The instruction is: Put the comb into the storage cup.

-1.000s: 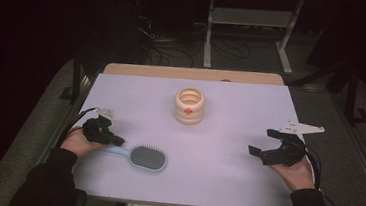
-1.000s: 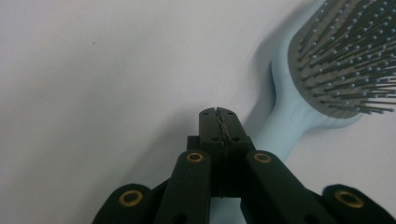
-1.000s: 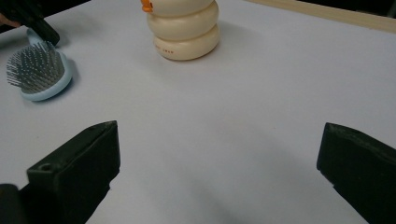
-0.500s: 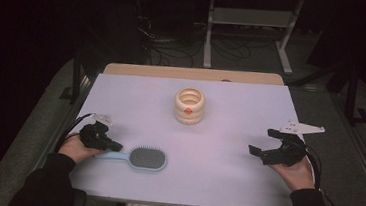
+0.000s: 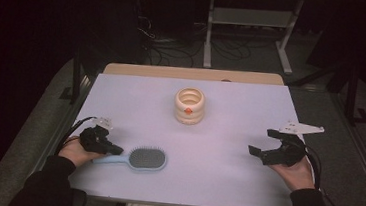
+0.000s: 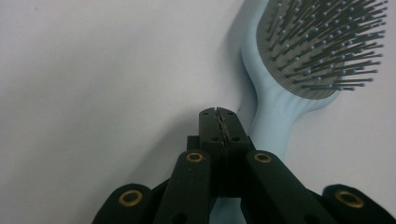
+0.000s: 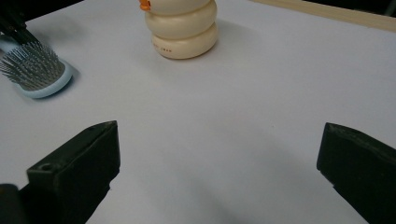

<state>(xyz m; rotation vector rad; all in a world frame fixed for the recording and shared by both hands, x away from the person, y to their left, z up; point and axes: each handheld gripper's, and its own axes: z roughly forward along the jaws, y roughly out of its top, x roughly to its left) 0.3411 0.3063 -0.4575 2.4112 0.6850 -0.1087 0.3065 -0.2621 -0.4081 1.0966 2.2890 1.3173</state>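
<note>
While both grippers rest near the person's edge of the table [image 5: 224,187], a light blue hairbrush [image 5: 136,157] lies at the left and a cream ringed holder [image 5: 189,105] stands farther off at the middle.

Nearest, in the high view, the left gripper [image 5: 111,149] sits at the brush handle's end and the right gripper [image 5: 264,142] hovers well apart at the right, its jaws spread wide with nothing between them. The left gripper view adds what the high view cannot: the left gripper [image 6: 218,113] has its jaws pressed together with no gap, tips just beside the handle on its left, with the brush's bristles [image 6: 322,42] pointing up. The right gripper view shows bare table between its wide jaws; beyond, the hairbrush head [image 7: 35,70] at left, and farthest, the cream holder [image 7: 184,32] with an orange spot [image 7: 145,5] on its side.
</note>
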